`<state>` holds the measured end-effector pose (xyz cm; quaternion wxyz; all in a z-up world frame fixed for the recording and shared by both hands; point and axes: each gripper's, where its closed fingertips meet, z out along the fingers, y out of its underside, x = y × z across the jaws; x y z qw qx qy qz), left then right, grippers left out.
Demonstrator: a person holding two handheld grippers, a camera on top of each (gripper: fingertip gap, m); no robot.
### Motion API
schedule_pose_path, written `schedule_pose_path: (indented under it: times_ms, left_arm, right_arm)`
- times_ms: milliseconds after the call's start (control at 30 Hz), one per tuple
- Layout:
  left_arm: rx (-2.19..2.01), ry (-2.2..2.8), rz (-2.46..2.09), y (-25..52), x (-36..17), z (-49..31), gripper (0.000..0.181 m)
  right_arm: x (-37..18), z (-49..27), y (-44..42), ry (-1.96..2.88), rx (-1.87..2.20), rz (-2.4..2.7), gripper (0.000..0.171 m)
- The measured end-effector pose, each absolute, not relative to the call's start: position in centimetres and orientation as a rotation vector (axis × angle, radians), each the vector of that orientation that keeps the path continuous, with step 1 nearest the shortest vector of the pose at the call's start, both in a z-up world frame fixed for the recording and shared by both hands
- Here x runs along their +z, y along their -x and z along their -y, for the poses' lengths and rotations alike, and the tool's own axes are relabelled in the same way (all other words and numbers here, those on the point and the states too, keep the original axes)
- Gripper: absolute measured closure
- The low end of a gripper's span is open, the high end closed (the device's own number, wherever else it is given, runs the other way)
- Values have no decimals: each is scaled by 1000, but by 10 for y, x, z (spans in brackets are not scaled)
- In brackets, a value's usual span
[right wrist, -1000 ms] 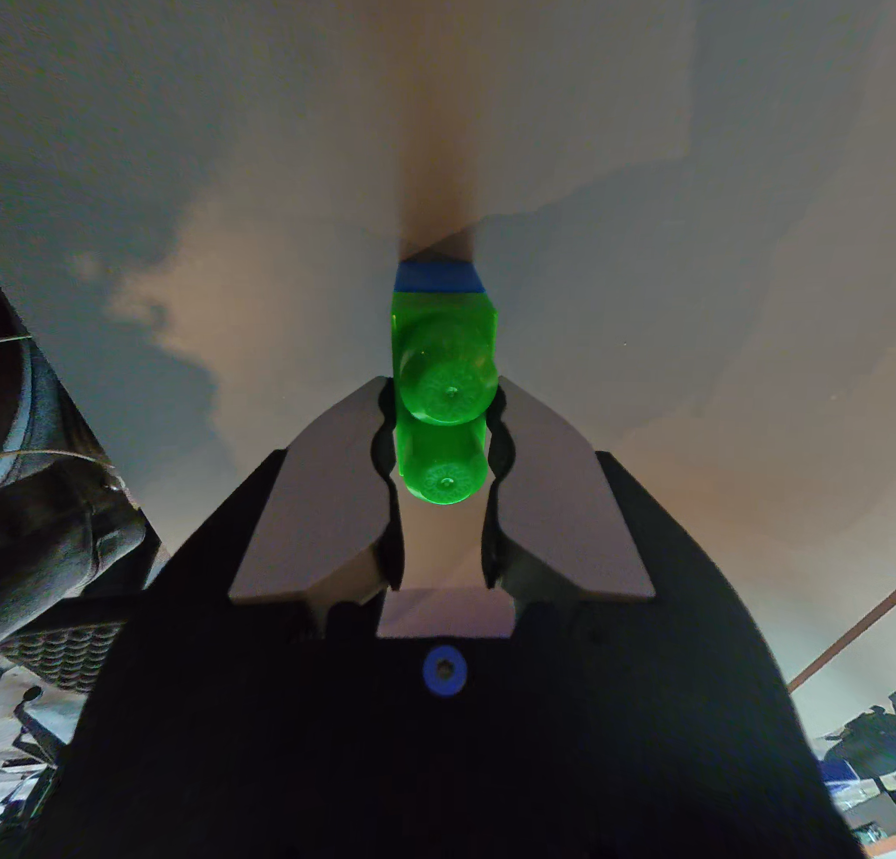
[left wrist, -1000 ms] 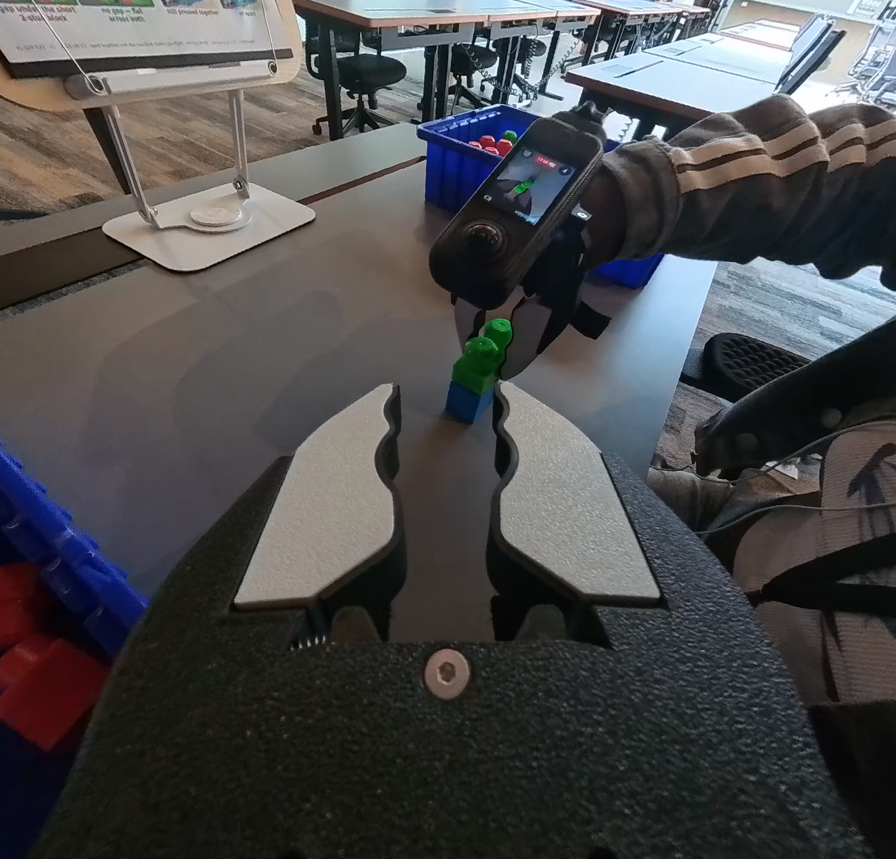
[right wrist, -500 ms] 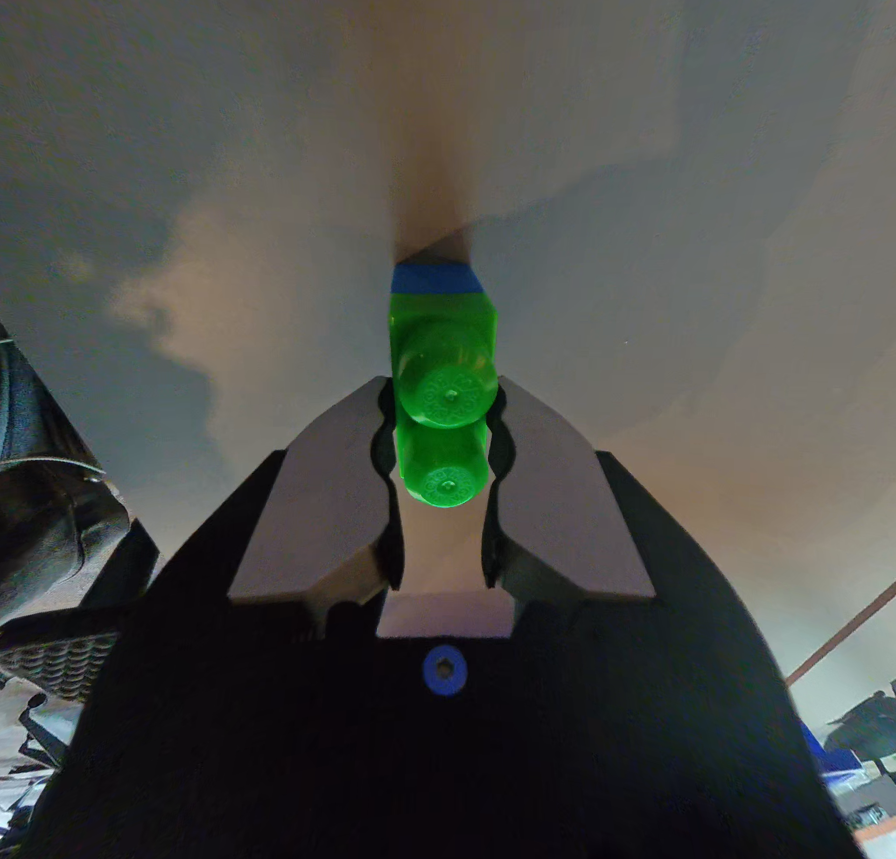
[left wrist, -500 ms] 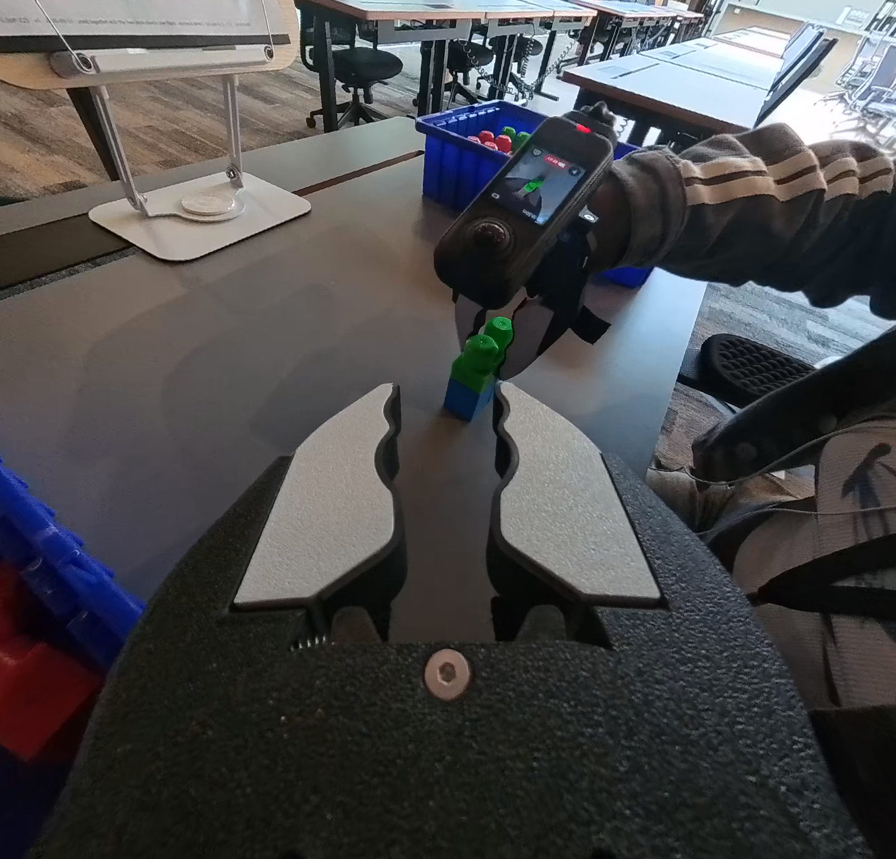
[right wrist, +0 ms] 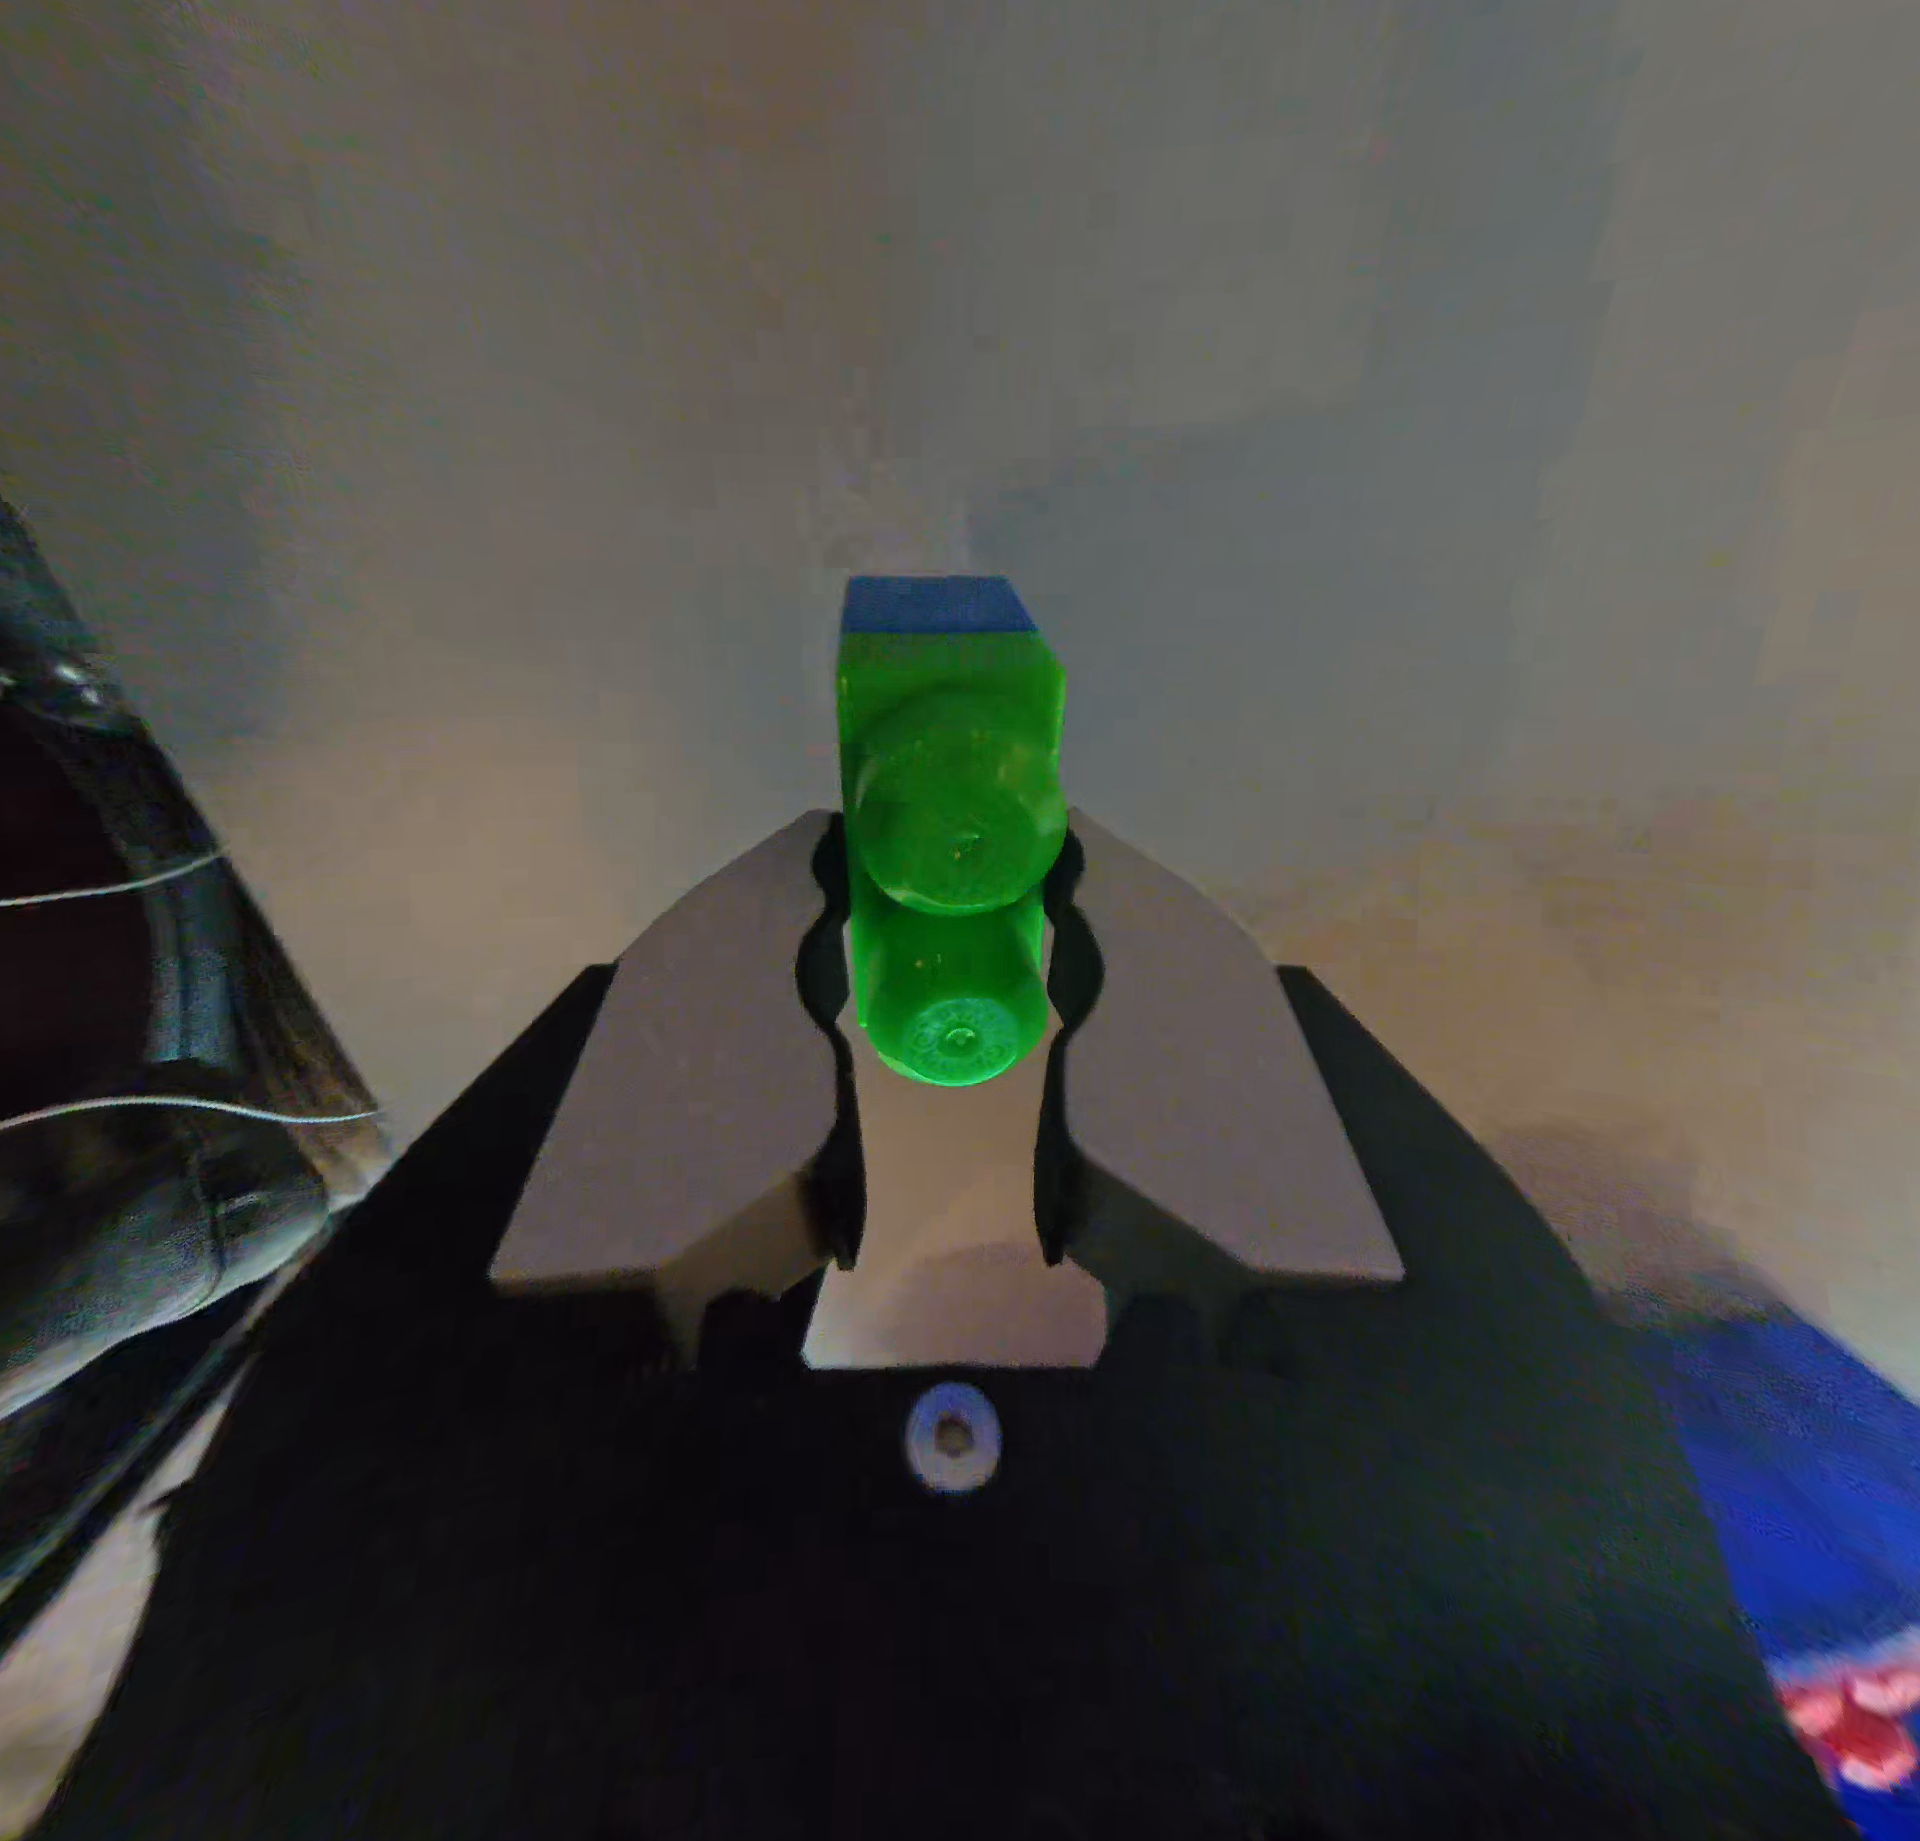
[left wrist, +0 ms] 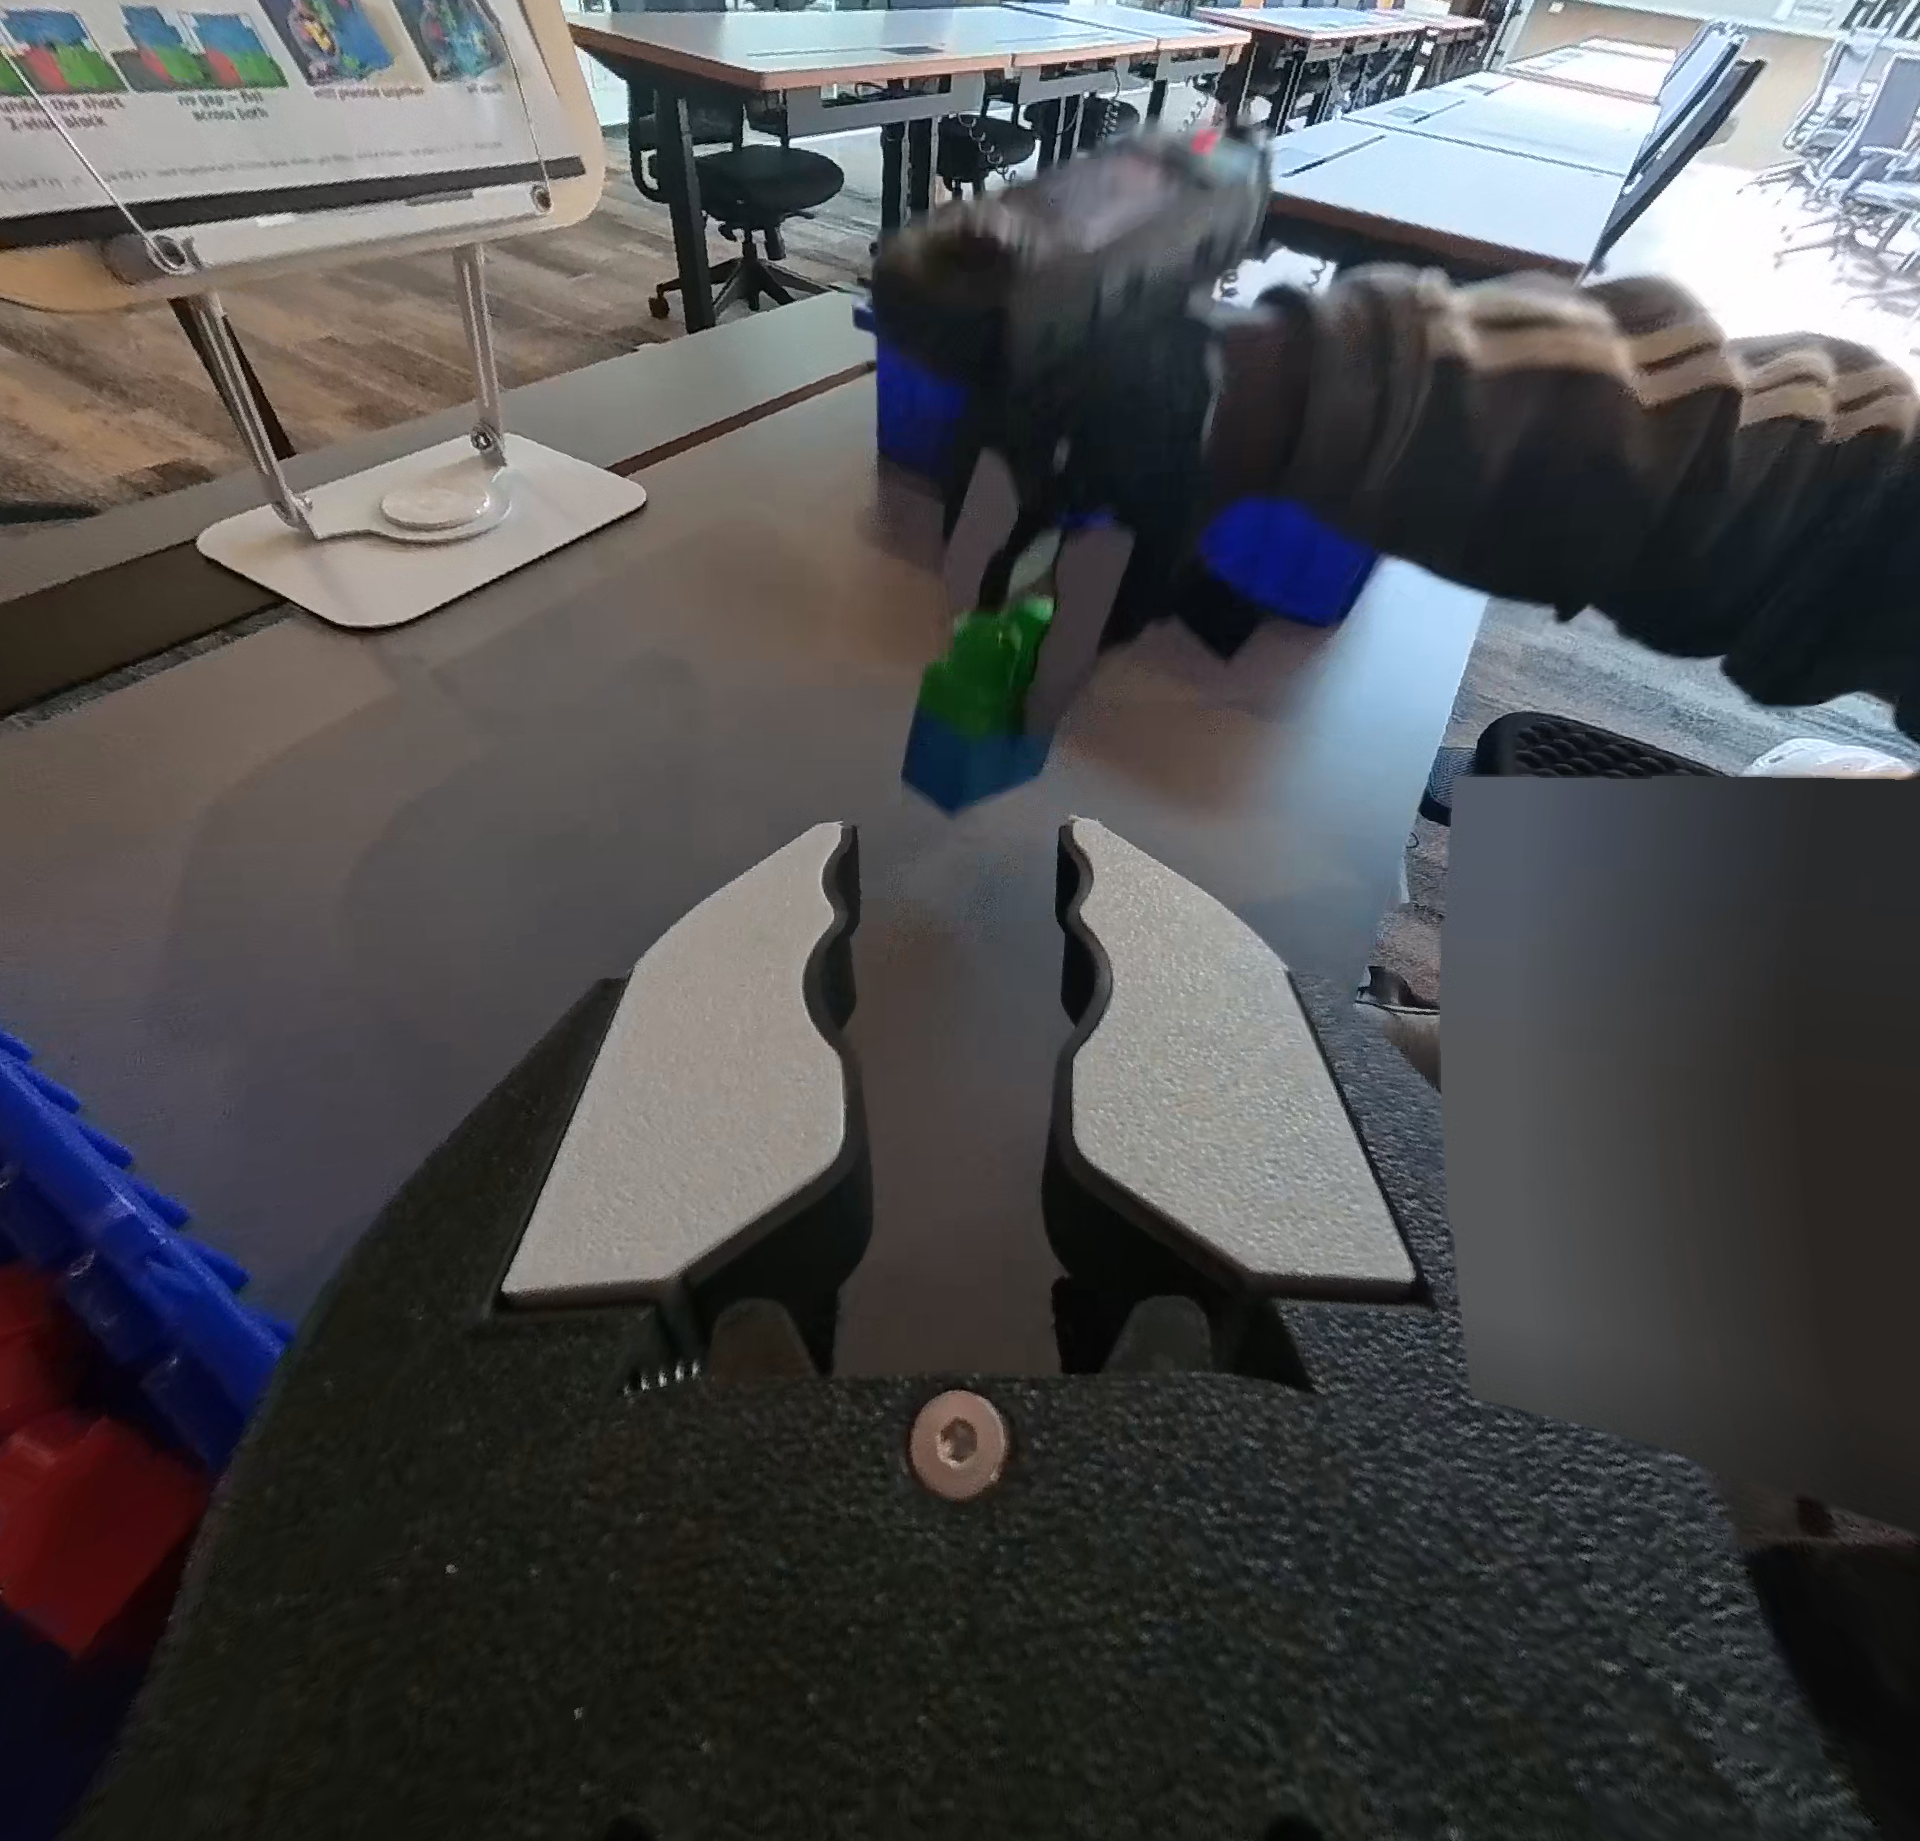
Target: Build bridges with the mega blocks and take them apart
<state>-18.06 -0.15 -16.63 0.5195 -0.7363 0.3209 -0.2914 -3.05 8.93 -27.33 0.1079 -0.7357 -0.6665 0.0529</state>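
Note:
My right gripper [right wrist: 948, 835] is shut on a green block [right wrist: 951, 825] that is stuck on top of a blue block [right wrist: 935, 605]. In the left wrist view the right gripper [left wrist: 1023, 586] is blurred and holds the green block [left wrist: 987, 664] and blue block [left wrist: 971, 768] lifted and tilted above the dark table [left wrist: 416, 804]. My left gripper [left wrist: 956, 846] is open and empty, low over the table, just in front of the lifted pair.
A blue bin [left wrist: 914, 409] stands behind the right gripper and shows at the lower right of the right wrist view [right wrist: 1808, 1459]. Another blue bin [left wrist: 114, 1261] with red blocks sits at my left. A sheet on a stand [left wrist: 416, 524] is at the back left. A person's sleeve [left wrist: 1558, 451] reaches in from the right. Some 20 centimetres of space lies between my two pairs of fingers.
The right gripper has lifted the green and blue blocks off the table and tilted them. The left gripper has stayed open and has drawn back a little.

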Motion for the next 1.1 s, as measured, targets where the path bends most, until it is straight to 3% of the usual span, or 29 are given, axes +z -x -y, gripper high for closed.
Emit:
schedule_pose_path:
  times_ms: [33,200,300,533,767,1100]
  left_arm:
    - [-695,1762,-772,181,-165,3,145]
    - [-685,1751,-768,185,-161,4,145]
    - [-678,1745,-770,189,-161,4,145]
    - [-633,1763,-734,207,-161,2,146]
    - [-563,1750,-706,223,-151,6,145]
    - [-534,1754,-675,235,-150,4,146]
  right_arm:
    - [-255,-97,19,2183,171,1889,136]
    - [-173,-145,-95,2406,9,1450,136]
    - [-158,-164,-184,2600,-111,1109,136]
    - [-220,-169,-313,2889,-67,516,136]
    - [-279,-174,-344,3016,-137,401,136]
    - [-307,-175,-348,3081,-211,407,135]
